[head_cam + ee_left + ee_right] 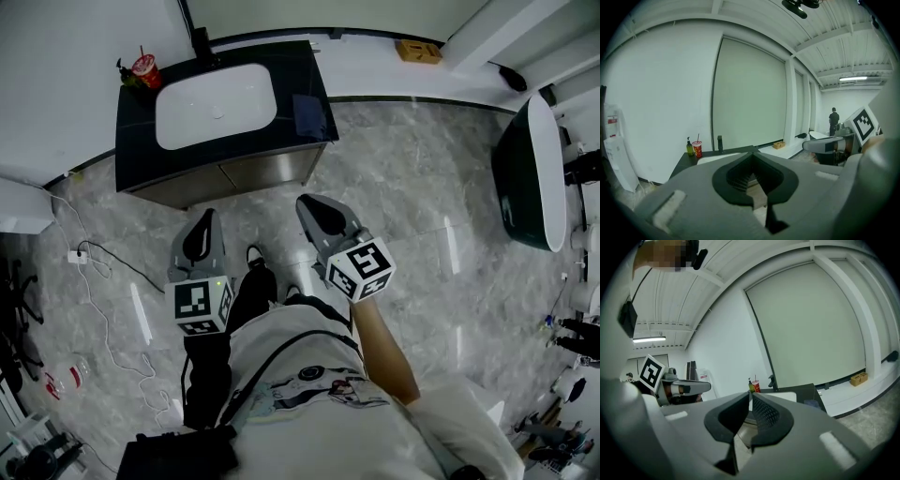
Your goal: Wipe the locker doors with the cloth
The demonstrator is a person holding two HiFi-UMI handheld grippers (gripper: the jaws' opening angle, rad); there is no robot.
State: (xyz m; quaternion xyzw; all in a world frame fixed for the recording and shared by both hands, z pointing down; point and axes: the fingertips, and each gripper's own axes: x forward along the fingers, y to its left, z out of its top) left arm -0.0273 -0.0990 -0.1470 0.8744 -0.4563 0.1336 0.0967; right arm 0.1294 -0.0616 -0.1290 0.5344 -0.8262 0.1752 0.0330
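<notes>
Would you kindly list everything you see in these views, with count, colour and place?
vanity: one, black, upper left of the head view
basin: one, white, sunk in the vanity top
cup: one, red with straw, vanity's back left corner
bottle: one, green, beside the cup
box: one, brown, on the white ledge
bathtub: one, dark with white rim, at right
power strip: one, white, on the grey floor at left
left gripper: one, grey, jaws together, empty
right gripper: one, grey, jaws slightly apart, empty

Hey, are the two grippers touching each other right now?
Apart. The head view shows bare floor and a black shoe between the left gripper and the right gripper.
</notes>
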